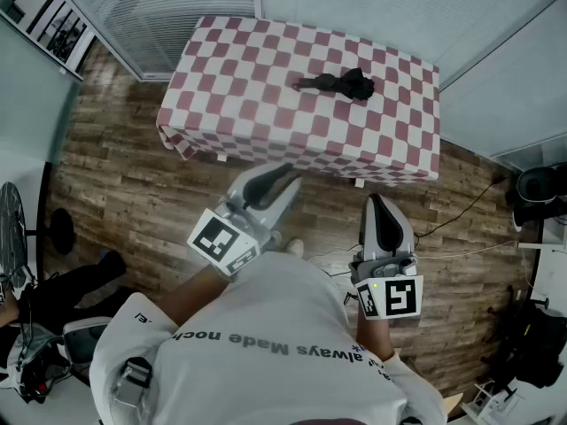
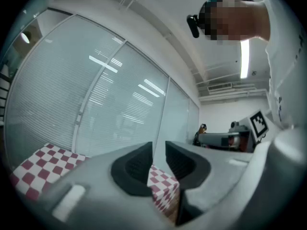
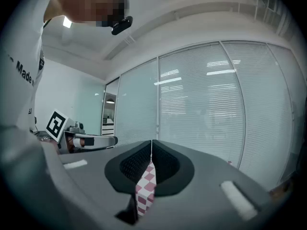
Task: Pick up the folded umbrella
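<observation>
Two grippers are in use, one in each of my hands, both held level and facing the table.

Left gripper (image 2: 159, 151): my jaws stand a narrow gap apart, with nothing between the pads.

Right gripper (image 3: 151, 150): my jaws are closed pad to pad and hold nothing.

The folded umbrella (image 1: 341, 83) is black. It lies flat on the red-and-white checkered tablecloth (image 1: 257, 87), towards the far right part of the table top, with its thin end pointing left in the head view.

Both grippers sit over the wooden floor (image 1: 133, 193), short of the table's near edge and well apart from the umbrella. The left gripper angles towards that edge and the right gripper points straight ahead. A glass wall with blinds (image 3: 201, 109) stands behind the table.
</observation>
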The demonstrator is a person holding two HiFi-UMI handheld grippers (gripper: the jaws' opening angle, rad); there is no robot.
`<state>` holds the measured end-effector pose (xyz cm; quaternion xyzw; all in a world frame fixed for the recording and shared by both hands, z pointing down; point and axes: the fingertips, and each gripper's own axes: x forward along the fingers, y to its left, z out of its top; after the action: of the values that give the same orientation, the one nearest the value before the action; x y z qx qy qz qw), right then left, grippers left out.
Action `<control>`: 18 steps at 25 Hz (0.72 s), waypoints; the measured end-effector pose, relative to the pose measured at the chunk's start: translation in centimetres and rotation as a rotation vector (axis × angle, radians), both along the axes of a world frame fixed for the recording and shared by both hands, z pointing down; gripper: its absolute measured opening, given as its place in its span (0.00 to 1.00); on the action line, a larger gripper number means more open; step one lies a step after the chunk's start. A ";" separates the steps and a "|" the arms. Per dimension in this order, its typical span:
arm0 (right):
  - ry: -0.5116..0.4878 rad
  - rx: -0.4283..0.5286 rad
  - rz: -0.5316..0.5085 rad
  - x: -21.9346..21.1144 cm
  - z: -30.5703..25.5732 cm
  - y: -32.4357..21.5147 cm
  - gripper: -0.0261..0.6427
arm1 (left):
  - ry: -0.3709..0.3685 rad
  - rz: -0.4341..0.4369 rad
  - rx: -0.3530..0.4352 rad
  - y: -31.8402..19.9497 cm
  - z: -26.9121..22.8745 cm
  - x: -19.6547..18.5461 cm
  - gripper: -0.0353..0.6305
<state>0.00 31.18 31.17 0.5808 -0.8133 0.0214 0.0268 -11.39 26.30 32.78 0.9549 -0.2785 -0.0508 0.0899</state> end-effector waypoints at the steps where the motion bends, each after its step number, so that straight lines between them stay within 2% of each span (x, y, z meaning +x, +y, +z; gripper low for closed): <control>1: 0.003 -0.001 0.001 -0.1 0.1 -0.1 0.05 | 0.000 0.000 0.000 -0.1 0.1 0.0 0.18; 10: -0.009 0.008 0.008 -1.3 0.0 -0.4 0.05 | 0.009 0.009 -0.004 -0.6 0.2 -1.2 0.18; 15: 0.037 -0.008 0.025 -2.8 0.8 -0.8 0.05 | 0.009 0.018 -0.006 -0.8 0.7 -2.5 0.18; 18: 0.029 -0.011 0.026 -3.9 1.2 -0.9 0.05 | 0.007 0.022 -0.008 -1.0 1.0 -3.4 0.18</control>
<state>-3.88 30.31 32.33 0.5913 -0.8052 0.0179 0.0416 -14.81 25.31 33.80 0.9573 -0.2680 -0.0522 0.0954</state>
